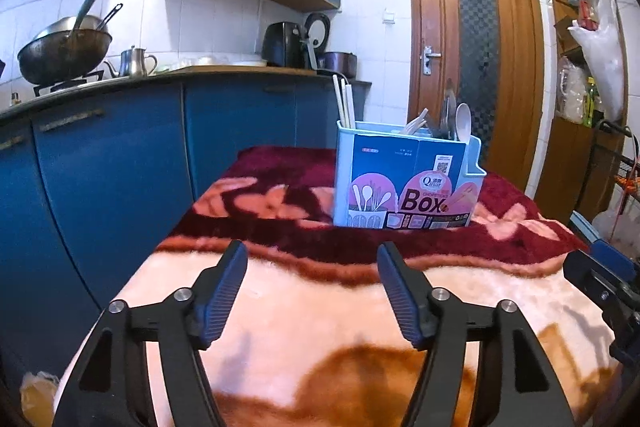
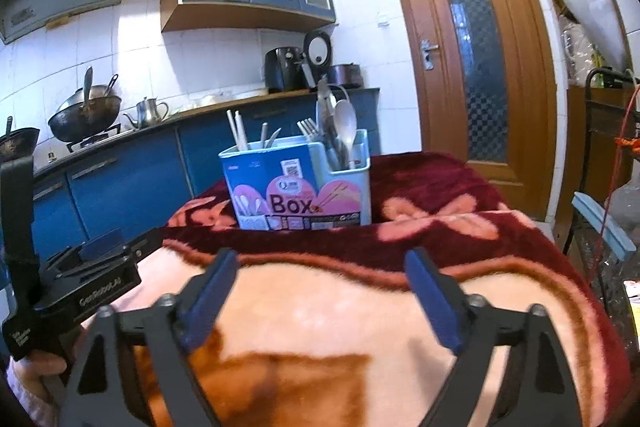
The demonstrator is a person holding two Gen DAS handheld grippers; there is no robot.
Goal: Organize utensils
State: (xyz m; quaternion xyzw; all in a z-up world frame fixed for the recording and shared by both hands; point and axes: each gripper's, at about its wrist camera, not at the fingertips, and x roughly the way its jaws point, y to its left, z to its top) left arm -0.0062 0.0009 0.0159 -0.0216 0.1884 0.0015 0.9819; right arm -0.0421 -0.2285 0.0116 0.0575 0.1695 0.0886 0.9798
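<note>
"Box" is read in big dark letters on the pink-and-blue card sleeve of the pale blue plastic utensil caddy, with "CHOPSTICKS" in small print above it; it is stood upright at centre frame on the plush maroon blanket with peach bows. White chopsticks, a white spoon and metal cutlery are seen sticking out of its compartments. The left gripper is held apart and empty, ribbed blue pads showing. The right gripper is likewise spread wide, nothing between. Only in the right view are white forks made out, and "GenRobot.AI" on the left gripper's body at lower left.
</note>
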